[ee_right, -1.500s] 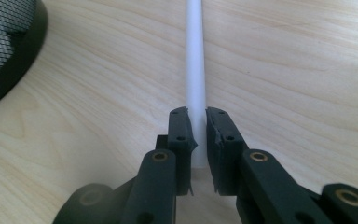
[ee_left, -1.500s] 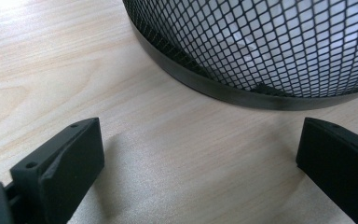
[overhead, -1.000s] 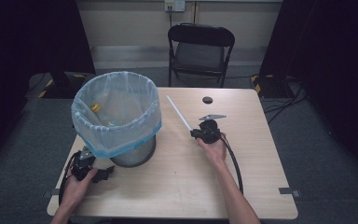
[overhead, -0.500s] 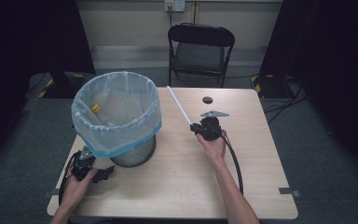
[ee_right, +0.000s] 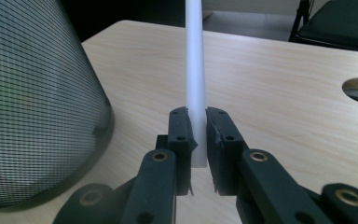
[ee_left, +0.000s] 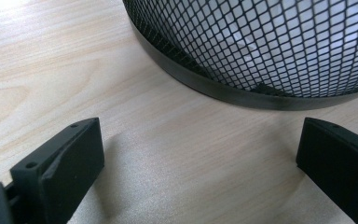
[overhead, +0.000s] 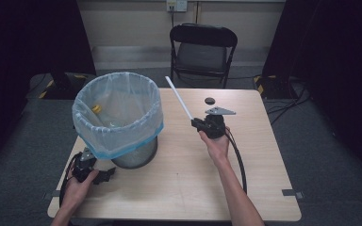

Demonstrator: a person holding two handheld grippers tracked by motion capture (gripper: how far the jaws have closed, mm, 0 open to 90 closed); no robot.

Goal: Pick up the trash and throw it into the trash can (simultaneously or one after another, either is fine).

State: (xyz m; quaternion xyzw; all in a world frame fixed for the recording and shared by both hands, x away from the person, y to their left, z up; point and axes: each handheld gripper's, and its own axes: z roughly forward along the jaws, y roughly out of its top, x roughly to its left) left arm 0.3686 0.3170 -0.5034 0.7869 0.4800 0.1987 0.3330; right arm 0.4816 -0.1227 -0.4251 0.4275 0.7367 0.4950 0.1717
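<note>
Right gripper (ee_right: 196, 135): clamped on one white tube (ee_right: 195, 56), raised above the table (overhead: 245, 165) beside the bin.
Left gripper (ee_left: 200, 154): jaws apart, nothing between.
Bin (overhead: 118, 117): one mesh bin, bag-lined, holding one yellow item (overhead: 96, 108).

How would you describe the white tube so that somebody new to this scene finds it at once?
Start at the mesh bin on the table. To its right, the right gripper is shut on the white tube. It is the one long, thin, straight white thing, slanting up toward the chair.
</note>
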